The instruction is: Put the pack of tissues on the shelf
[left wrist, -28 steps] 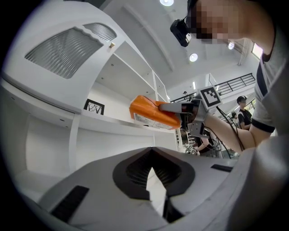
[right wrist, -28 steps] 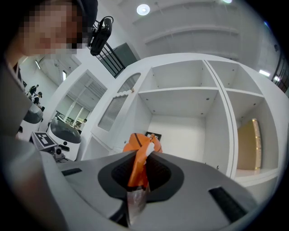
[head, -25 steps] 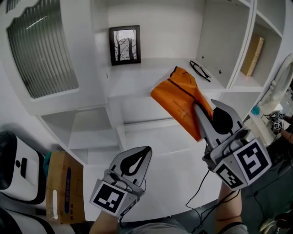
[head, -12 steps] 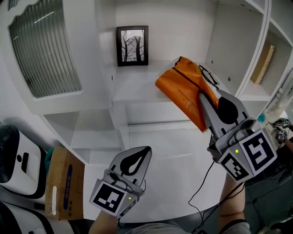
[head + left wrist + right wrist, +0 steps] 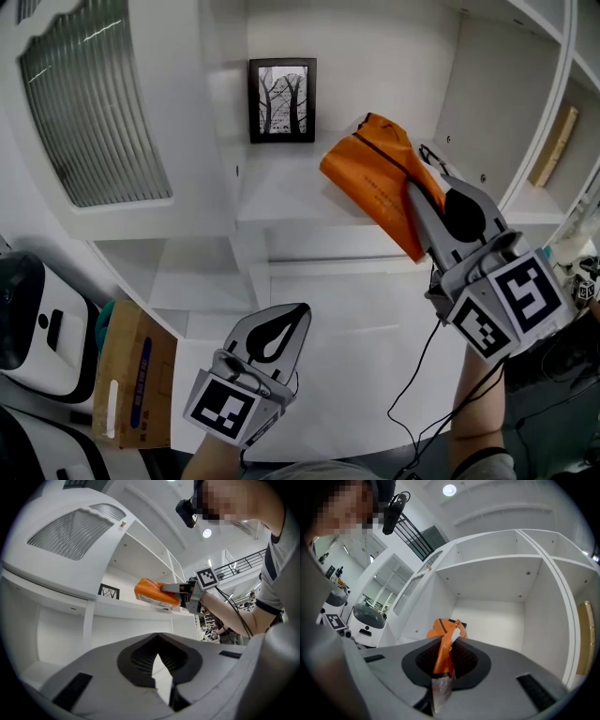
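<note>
Looking down from the person's head, a white shelf unit [image 5: 281, 192] stands behind a white bench [image 5: 356, 384]. The right hand-held gripper [image 5: 414, 192] reaches up and forward from the lower right, its marker cube near the person's forearm. Its jaws are clenched on the sealed end of an orange pack of tissues [image 5: 375, 183]. In the right gripper view that thin end of the wrapper is pinched between the two dark pads, and the rest of the pack sticks out ahead towards an open compartment.

The pack is tilted and hangs over the front part of the shelf board, to the right of a small framed picture [image 5: 282, 100] that leans against the back wall of that compartment. In the left gripper view its underside sits very close to the board, but contact cannot be made out. A pair of dark glasses [image 5: 433, 157] lies on the board just behind the pack, partly hidden by it.

The left hand-held gripper [image 5: 292, 314] is low over the bench, well apart from the pack. Its jaw tips are drawn together and nothing is between them.

A ribbed glass door [image 5: 89, 103] fills the upper left. A cardboard box [image 5: 136, 375] stands at the lower left, beside a white machine [image 5: 28, 328]. A thin black cable [image 5: 417, 375] trails across the bench
</note>
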